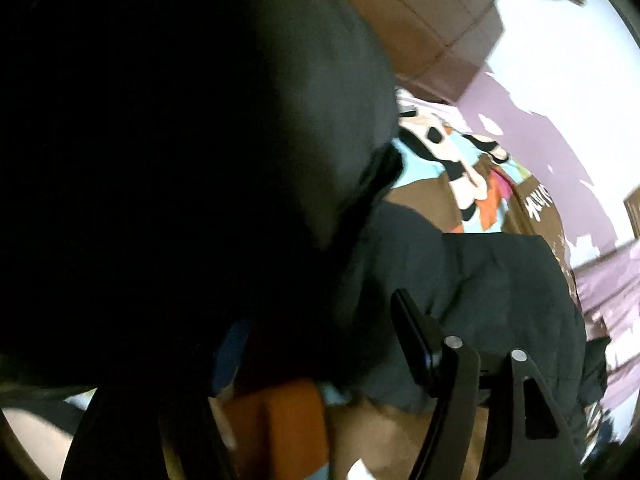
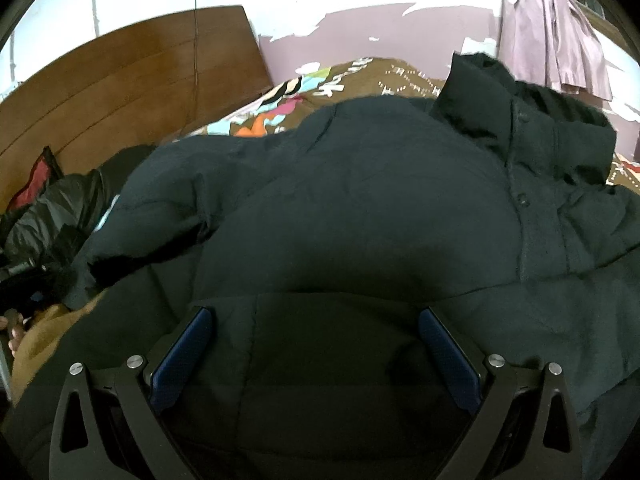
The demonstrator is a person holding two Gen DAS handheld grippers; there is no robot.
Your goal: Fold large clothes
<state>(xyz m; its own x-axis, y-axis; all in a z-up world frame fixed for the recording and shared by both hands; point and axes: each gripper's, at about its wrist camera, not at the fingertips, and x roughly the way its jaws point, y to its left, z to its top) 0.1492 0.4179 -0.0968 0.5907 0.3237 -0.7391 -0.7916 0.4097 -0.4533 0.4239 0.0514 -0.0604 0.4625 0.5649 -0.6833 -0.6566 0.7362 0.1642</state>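
Note:
A large dark puffy jacket (image 2: 360,200) lies spread on the bed, hood at the far right, one sleeve folded across at the left. My right gripper (image 2: 316,316) is open, its blue-padded fingers wide apart just over the jacket's near hem, holding nothing. In the left wrist view dark jacket fabric (image 1: 180,160) bulges close against the lens and covers most of the frame. My left gripper (image 1: 320,320) is down in this fabric; its right finger (image 1: 416,332) shows, the left one is mostly hidden. I cannot tell whether it grips the cloth.
A brown bedspread (image 2: 400,72) with a colourful cartoon print covers the bed. A wooden headboard (image 2: 120,80) stands at the far left. A shiny black and red garment (image 2: 48,208) lies at the left edge. A pale purple coat (image 2: 548,28) hangs on the wall.

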